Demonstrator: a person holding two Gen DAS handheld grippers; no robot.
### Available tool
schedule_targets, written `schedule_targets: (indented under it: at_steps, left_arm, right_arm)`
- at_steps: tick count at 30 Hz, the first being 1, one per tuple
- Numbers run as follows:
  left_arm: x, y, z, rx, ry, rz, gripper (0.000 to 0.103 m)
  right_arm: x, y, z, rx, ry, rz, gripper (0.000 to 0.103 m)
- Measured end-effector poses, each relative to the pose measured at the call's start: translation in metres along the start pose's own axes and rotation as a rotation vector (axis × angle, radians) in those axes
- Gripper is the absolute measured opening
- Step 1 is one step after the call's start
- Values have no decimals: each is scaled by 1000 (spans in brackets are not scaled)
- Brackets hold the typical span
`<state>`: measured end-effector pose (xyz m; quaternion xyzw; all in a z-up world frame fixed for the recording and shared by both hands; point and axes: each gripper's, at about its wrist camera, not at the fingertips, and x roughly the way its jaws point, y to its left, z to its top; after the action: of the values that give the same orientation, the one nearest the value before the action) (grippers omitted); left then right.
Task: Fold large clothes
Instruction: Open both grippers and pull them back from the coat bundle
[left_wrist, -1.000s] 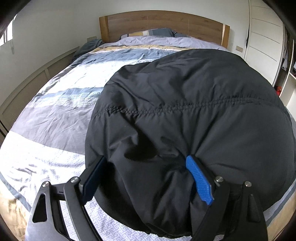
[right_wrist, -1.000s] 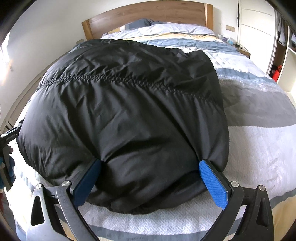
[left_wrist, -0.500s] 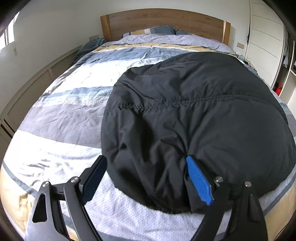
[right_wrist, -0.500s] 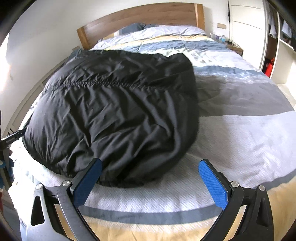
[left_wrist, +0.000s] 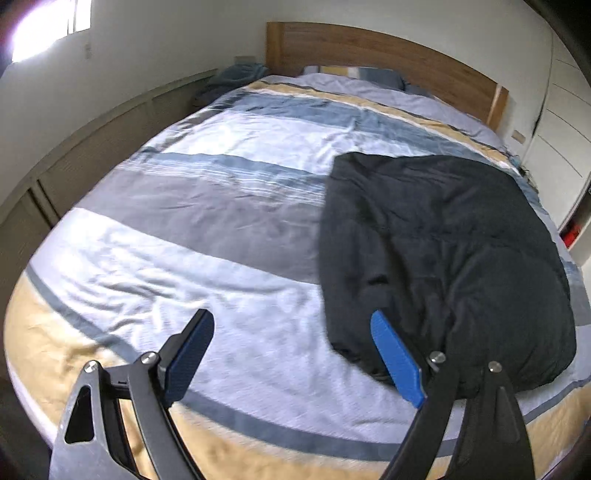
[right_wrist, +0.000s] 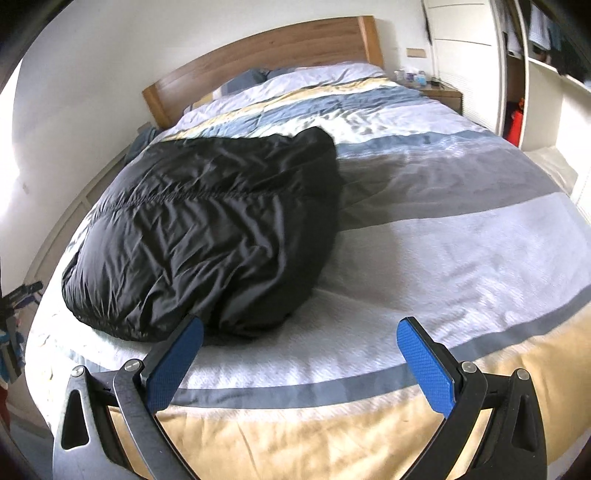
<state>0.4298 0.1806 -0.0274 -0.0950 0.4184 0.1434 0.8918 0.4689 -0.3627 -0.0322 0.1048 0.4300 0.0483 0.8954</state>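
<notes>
A black puffy jacket (left_wrist: 443, 258) lies folded in a thick bundle on the striped bedcover (left_wrist: 207, 206). In the left wrist view it fills the right side, and my left gripper (left_wrist: 291, 354) hangs open over the bed's near edge, its right blue pad (left_wrist: 395, 358) against the bundle's near left corner. From the right wrist the jacket (right_wrist: 207, 229) sits at left of centre. My right gripper (right_wrist: 303, 362) is open above bare cover, its left pad (right_wrist: 173, 362) just in front of the bundle's near hem. Nothing is between either pair of fingers.
A wooden headboard (left_wrist: 369, 51) and pillows (left_wrist: 362, 74) close the far end. A low panelled wall ledge (left_wrist: 74, 162) runs along the left side. White wardrobe doors (left_wrist: 561, 122) and open shelves (right_wrist: 546, 85) stand at right, with a bedside table (right_wrist: 439, 94).
Both grippers have drawn back and apart from the jacket, which earlier filled the space between their fingers. The left swung left, the right swung right. The bundle now lies still on the bed.
</notes>
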Motion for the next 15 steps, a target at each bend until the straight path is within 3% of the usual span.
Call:
schedule_targets:
  at_steps: [7,15]
  left_arm:
    - [-19,21,-11,-54,8,16,87]
    - [-58,-1,-43,-62,-38,41,87]
  right_arm:
    - [-19,-17,0,23,-30,-5,103]
    - [-30,-5,-14,-11,-52,1,103]
